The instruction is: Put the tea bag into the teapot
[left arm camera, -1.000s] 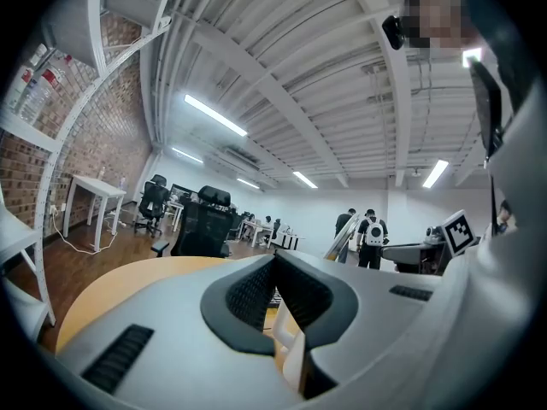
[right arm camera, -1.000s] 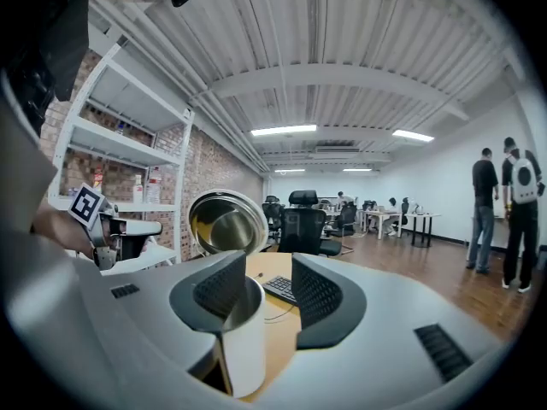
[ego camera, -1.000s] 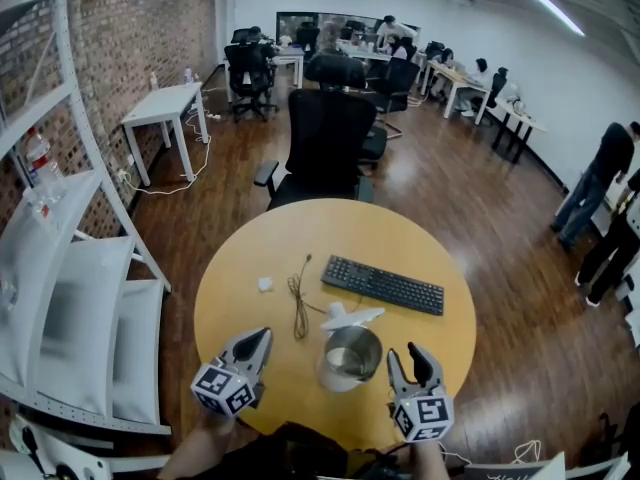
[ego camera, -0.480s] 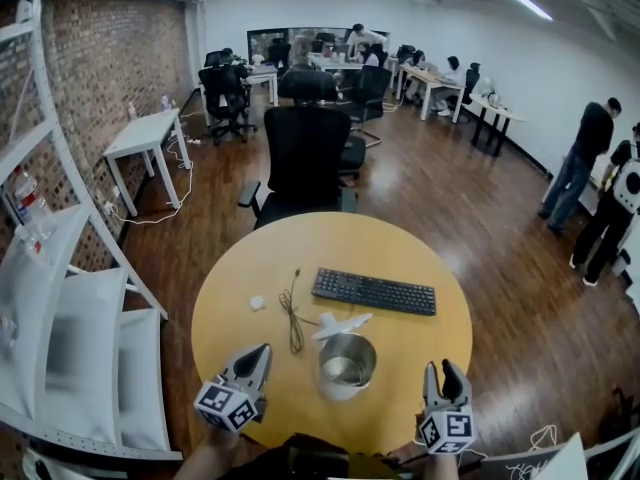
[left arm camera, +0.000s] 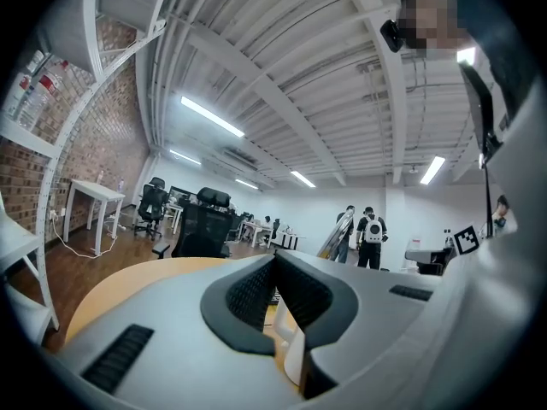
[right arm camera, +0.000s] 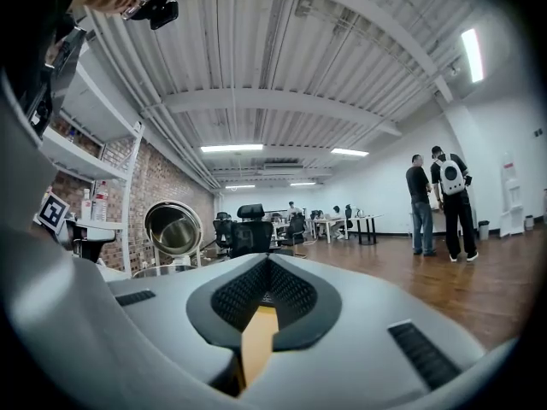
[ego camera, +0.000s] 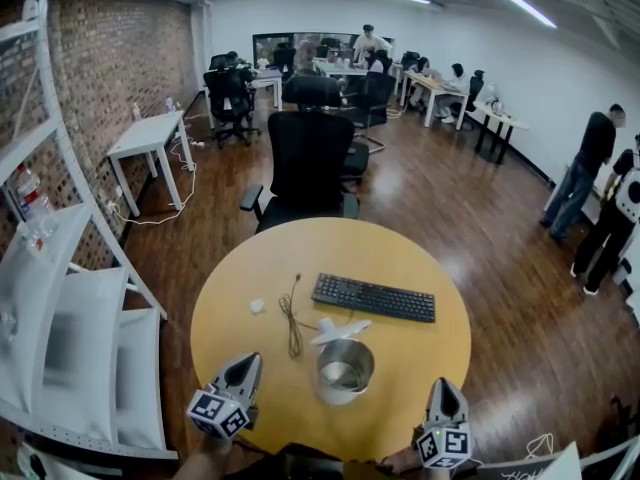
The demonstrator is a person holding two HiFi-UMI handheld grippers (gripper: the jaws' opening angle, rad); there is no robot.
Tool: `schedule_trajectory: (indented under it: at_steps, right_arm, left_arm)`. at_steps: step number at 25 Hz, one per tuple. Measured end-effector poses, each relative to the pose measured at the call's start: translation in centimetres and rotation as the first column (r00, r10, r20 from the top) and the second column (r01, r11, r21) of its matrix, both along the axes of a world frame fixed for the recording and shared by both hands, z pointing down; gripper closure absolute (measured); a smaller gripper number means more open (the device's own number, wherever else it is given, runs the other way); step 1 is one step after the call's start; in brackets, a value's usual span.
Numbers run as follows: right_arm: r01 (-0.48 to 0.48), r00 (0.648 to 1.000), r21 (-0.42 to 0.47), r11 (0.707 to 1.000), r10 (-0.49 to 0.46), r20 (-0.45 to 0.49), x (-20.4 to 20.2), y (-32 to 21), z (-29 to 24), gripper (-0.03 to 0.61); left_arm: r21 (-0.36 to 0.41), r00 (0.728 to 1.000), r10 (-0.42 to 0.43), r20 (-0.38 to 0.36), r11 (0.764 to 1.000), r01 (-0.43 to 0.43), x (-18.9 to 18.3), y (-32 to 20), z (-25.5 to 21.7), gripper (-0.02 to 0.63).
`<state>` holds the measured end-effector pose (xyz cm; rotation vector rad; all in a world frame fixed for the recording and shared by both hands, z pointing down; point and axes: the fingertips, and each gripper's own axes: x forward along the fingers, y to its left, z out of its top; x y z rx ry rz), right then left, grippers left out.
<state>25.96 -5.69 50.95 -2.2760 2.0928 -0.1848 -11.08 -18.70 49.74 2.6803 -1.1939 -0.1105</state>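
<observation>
While I hold both tools low over the near edge of the round yellow bench [ego camera: 420,268], I count two of them and neither has anything in it: my left tool [ego camera: 248,363] has its jaws pressed together with nothing between, and my right tool [ego camera: 443,386] is closed up tight the same way, empty. One steel teapot [ego camera: 345,370] stands on the bench between the two tools and a little beyond them, its lid tipped up and open. One small white square, which I take for the tea bag [ego camera: 258,306], lies flat on the bench to the left, well apart from the teapot and beyond my left tool. One thin dark cable [ego camera: 292,320] runs in a loop between the tea bag and the teapot. One black keyboard [ego camera: 374,297] lies behind the teapot, just clear of its lid. One black office chair [ego camera: 306,163] is drawn up at the far side of the bench. A white shelf rack [ego camera: 60,298] stands by the brick wall on my left, and two people [ego camera: 600,203] stand off to the right on the wooden floor.
</observation>
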Motion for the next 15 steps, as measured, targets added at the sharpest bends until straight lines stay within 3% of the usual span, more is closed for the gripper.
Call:
schedule_trajectory:
  at_steps: [6,15]
  right_arm:
    - [0.037,0.998,-0.037,0.999,-0.039,-0.053,-1.5,-0.6,0.1,0.569]
    - [0.026,0.999,-0.048,0.999,-0.028,-0.032,-1.2,-1.1,0.6,0.569]
  left_arm:
    - [0.006,1.0,-0.009,0.004,1.0,0.009,-0.3,0.2,0.2,0.62]
    - [0.005,1.0,-0.017,0.017,1.0,0.017,-0.5,0.1,0.5,0.62]
